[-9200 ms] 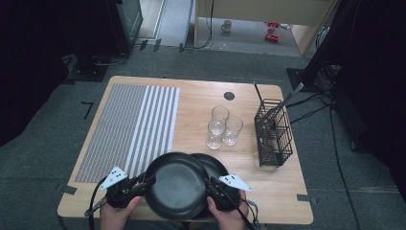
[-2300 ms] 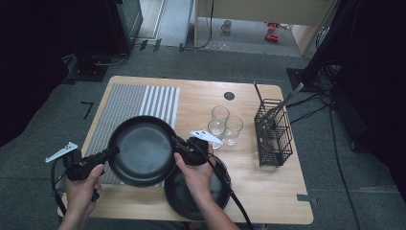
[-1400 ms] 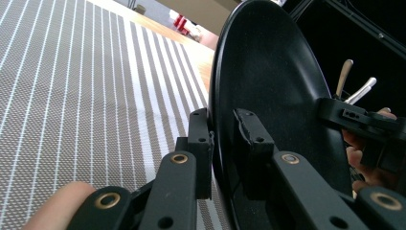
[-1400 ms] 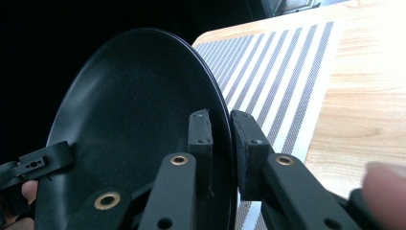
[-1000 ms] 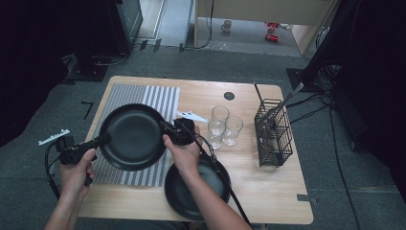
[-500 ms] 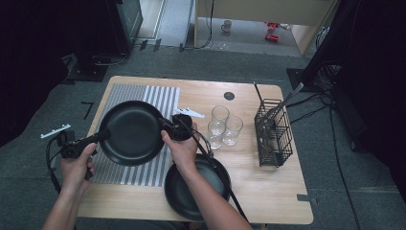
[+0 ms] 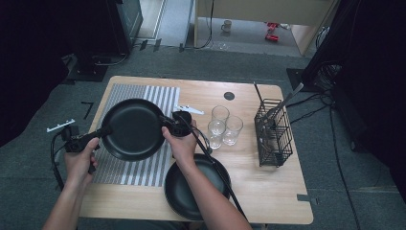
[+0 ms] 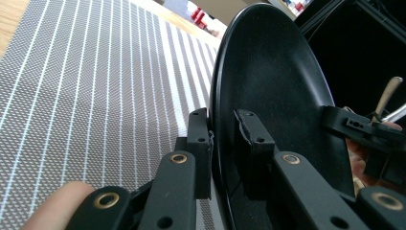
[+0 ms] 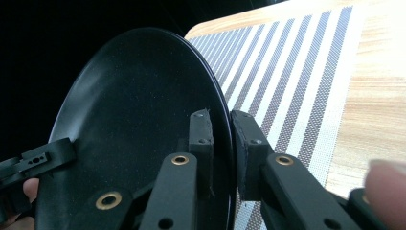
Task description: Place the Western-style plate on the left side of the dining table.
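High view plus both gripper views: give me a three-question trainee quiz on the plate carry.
1. True or false: both tools grip the rim of the round black plate held above the grey-and-white striped placemat.
2. How many clear drinking glasses stand beside the black wire basket?
3. Where is the second round black plate: A) on the placemat, B) on the bare wooden table at its near edge, C) in the basket?

Key: 1 true, the left tool and right tool pinch opposite edges. 2 three. 3 B.

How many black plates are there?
2. One black plate is held over the striped mat by both grippers; the other plate lies on the table's near edge, partly under the right forearm.
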`<state>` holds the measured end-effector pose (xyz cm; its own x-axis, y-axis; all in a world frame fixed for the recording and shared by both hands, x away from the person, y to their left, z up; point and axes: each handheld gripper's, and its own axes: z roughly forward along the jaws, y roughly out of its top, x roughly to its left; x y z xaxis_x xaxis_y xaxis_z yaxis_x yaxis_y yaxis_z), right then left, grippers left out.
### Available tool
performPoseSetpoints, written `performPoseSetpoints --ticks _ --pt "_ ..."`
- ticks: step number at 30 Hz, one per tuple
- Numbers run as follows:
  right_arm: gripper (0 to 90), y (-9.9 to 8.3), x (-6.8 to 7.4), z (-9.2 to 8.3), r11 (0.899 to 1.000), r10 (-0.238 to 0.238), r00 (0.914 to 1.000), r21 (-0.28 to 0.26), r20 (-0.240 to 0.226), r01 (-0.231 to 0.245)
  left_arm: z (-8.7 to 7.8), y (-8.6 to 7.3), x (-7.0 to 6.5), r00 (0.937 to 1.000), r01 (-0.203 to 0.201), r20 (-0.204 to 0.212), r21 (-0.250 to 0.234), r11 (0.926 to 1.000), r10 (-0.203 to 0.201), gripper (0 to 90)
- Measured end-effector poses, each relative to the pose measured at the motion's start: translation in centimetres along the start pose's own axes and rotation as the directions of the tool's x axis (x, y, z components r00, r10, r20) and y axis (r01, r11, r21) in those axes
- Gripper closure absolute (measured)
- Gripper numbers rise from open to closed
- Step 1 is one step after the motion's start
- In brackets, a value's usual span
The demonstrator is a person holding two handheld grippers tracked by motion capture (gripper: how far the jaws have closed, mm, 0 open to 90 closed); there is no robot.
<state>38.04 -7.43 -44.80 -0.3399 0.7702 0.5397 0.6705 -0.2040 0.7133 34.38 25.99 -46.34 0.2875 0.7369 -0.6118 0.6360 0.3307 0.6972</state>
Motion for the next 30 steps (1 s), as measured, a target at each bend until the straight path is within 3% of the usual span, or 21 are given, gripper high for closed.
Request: performPoseSetpoints --ticks 18,30 --pt "80.2 -0.1 -0.9 2.9 0.999 0.039 0.9985 0.032 0.039 -0.04 2.6 1.4 2.5 0.9985 0.035 -0.045 0.056 0.9978 -0.033 77.9" --pt "80.1 0.0 -1.5 4.4 0.997 0.042 0.997 0.054 0.065 -0.045 4.1 1.7 3.7 0.996 0.063 -0.068 0.066 0.9959 -0.059 77.2"
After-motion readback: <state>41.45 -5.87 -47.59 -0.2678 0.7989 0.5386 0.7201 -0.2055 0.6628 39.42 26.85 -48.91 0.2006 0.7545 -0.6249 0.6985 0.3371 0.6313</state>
